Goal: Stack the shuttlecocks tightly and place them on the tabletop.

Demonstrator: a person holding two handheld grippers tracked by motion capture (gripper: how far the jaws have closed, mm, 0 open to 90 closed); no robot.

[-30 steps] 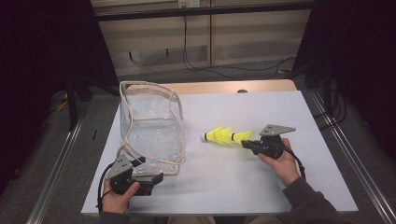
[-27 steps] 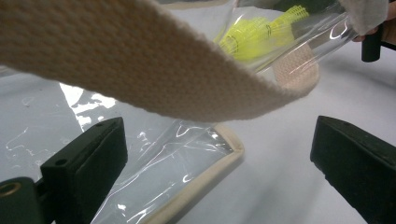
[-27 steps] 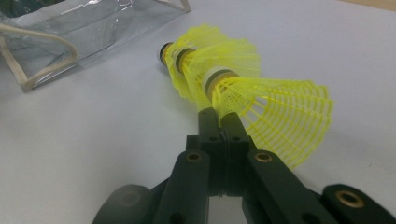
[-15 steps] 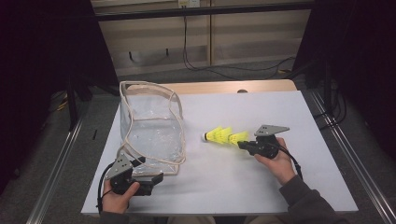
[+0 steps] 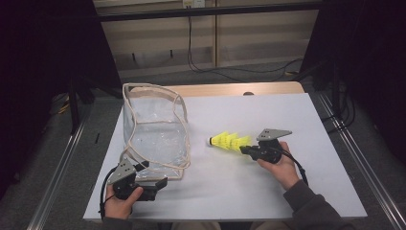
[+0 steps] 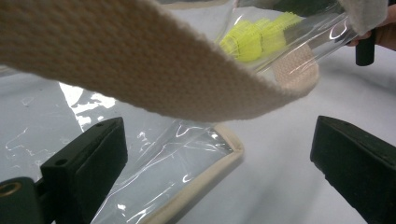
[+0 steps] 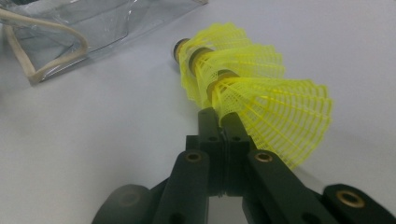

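Shifted slightly since a second ago: right gripper (image 5: 245, 149) and its shuttlecocks (image 5: 228, 142), carried a little lower and leftward toward the bag (image 5: 154, 125); left gripper (image 5: 160, 183) unmoved. Right gripper: jaws together, clamped on the skirt edge of the rearmost shuttlecock, stack held level just above the table (image 5: 268, 201), cork tips pointing at the bag, presumably for feeding in tip-first. Shuttlecocks: three or so nested, bright yellow plastic mesh skirts, flared cones, dark rounded corks with pale bands; springy, light, likely to flex under the pinch. Bag: clear stiff vinyl, glossy and creased, edged in cream woven webbing, standing at table left with mouth gaping upward and handles (image 5: 168, 158) drooping over the near side. Left gripper: jaws well apart, nothing between the pads, resting at the bag's near bottom corner, webbing handle (image 6: 154, 70) hanging just ahead of the jaws; probably stationed to catch the strap or rim and steady the opening. Table: flat pale grey matte sheet, wooden edge at rear.
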